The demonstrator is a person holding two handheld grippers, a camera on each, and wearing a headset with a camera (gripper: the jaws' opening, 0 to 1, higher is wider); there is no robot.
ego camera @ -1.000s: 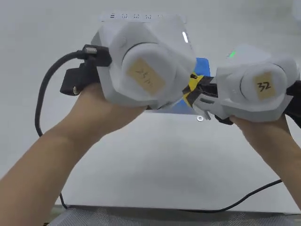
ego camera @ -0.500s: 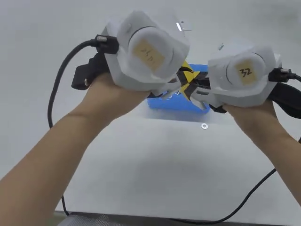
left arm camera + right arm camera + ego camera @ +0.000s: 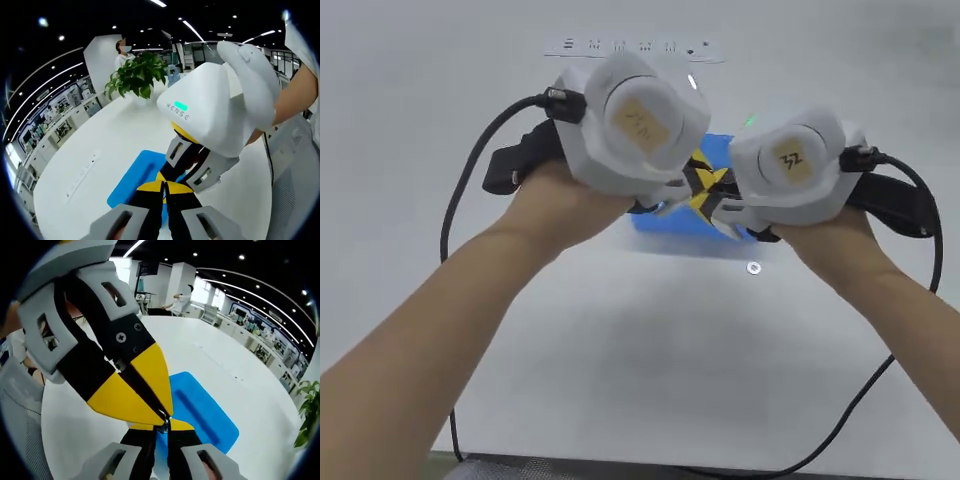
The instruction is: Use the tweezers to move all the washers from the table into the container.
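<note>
A single small washer [image 3: 753, 267] lies on the white table just in front of the blue container [image 3: 665, 222]. My left gripper [image 3: 703, 186] and right gripper [image 3: 713, 196] meet tip to tip above the container's near edge. In the right gripper view a thin dark strip, seemingly the tweezers [image 3: 142, 390], runs between the left gripper's [image 3: 163, 418] shut yellow jaws. My right gripper [image 3: 165, 429] is shut at that same spot; what it pinches is hidden. The left gripper view has its own tips [image 3: 165, 188] shut over the container [image 3: 135, 175].
A white power strip [image 3: 635, 46] lies at the table's far edge. Black cables trail from both grippers across the table [image 3: 650, 360], one looping along the near right edge. Beyond the table stand a potted plant [image 3: 137, 75] and a person.
The head camera has shifted, bringing the power strip into view. Both grippers stay tip to tip over the container, and the right one has rolled a little. The washer has not moved.
</note>
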